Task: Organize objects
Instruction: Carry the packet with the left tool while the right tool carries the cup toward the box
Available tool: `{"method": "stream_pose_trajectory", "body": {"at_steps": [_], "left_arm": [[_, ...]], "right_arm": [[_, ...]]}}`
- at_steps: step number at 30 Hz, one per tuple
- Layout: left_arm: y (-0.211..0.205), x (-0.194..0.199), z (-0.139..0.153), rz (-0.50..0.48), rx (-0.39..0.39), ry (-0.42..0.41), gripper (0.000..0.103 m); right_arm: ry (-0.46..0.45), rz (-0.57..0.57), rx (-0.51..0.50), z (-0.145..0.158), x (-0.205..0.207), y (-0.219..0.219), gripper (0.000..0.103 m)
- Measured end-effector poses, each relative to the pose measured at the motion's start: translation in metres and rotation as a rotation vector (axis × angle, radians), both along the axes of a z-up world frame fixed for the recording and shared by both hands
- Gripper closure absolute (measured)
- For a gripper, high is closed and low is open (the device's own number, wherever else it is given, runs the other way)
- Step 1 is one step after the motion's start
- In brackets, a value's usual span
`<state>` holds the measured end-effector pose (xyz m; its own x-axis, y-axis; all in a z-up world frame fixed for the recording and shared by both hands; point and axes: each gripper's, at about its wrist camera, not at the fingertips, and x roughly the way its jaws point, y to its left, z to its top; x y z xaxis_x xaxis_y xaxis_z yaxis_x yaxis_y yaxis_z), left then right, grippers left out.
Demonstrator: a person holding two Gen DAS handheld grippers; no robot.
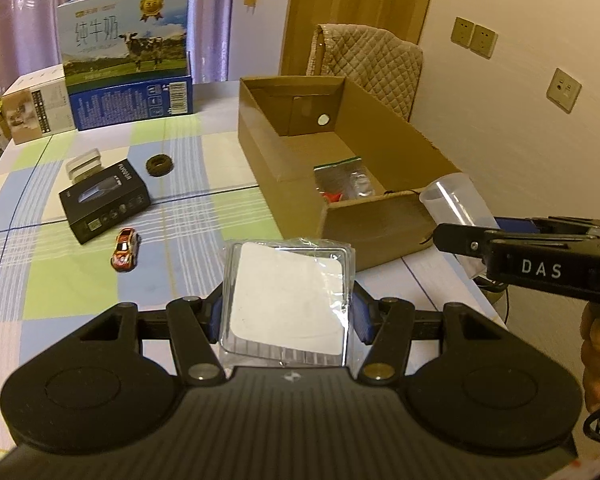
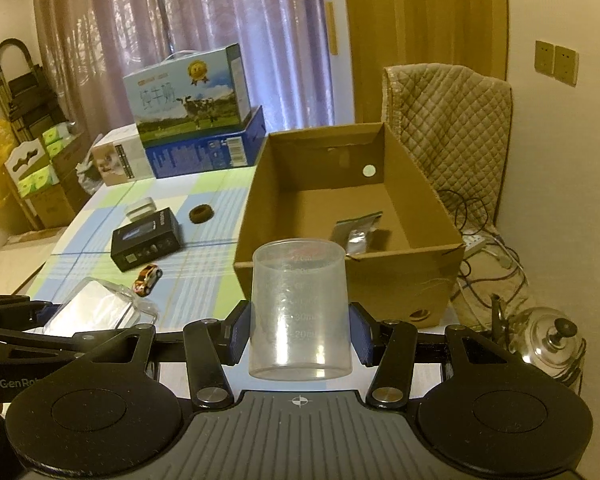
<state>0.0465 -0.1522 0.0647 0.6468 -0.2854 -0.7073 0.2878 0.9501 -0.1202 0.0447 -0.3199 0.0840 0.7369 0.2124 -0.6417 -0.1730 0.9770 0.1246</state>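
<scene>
Two grippers are loaded at once, both short of the open box [image 2: 380, 280]. Far left on the checked cloth [image 1: 180, 208] lie the things not yet sorted: a clear case [image 1: 83, 163], a black carton [image 1: 105, 200], a dark ring [image 1: 160, 165] and a toy car [image 1: 125, 247], all apart from each other.

The left gripper [image 1: 287, 312] is pinching a flat packet [image 1: 288, 300] in clear wrap by its two side edges, above the table and just in front of the box's near left corner. To the right, the right gripper [image 2: 299, 332] clamps a clear measuring cup [image 2: 299, 308] by its lower wall, upright, near the box's front wall. Inside the box a zip bag [image 2: 356, 232] lies on the floor near the front right.

The step in hand looks like dropping both items into the box. Done well, each gripper should clear the front wall before lowering, one at a time so the arms do not cross. The thin packet may flex or slip, so it is best kept level and released low. The cup should go to bare floor left of the bag, so that it stands.
</scene>
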Motion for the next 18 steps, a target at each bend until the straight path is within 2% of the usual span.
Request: {"method": "stream_pose_trajectory", "body": {"at_steps": [18], "left_arm": [[-0.036,0.028,0.016,-0.083,-0.017,-0.025,0.049]], "right_arm": [[-0.017,-0.034,-0.008,0.007,0.022,-0.029,0.055]]}}
